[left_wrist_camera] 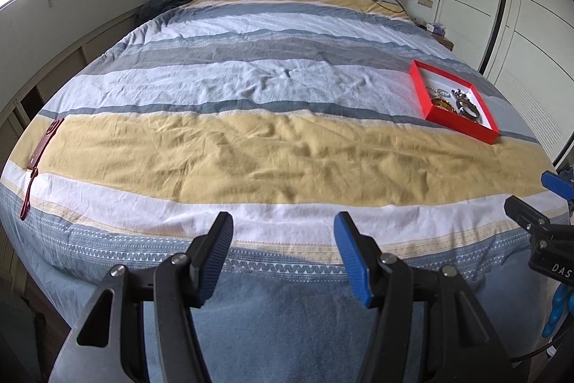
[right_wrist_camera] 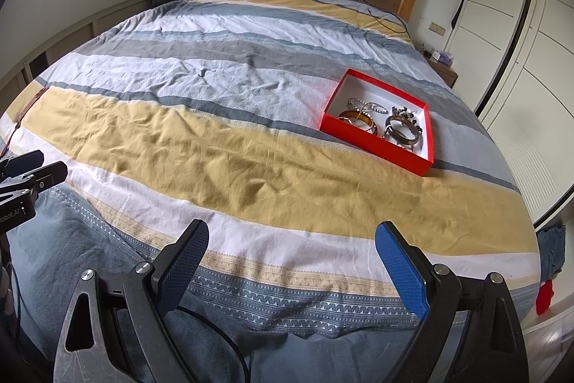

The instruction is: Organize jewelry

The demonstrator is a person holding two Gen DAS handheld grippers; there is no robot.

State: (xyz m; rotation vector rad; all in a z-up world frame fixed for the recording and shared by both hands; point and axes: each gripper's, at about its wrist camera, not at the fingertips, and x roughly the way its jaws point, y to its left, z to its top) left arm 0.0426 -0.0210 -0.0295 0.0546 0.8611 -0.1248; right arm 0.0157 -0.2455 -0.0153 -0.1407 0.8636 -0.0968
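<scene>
Red jewelry box [right_wrist_camera: 376, 146] (bangles inside) well beyond and right of each spread, empty hand-held gripper [right_wrist_camera: 292, 261].

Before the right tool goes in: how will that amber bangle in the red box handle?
The amber bangle looks rigid and glossy, so probably stiff but slippery between pads. It is round, so it may roll or skid if nudged. It lies against a thin chain bracelet in the red box, which could snag and drag along.
</scene>
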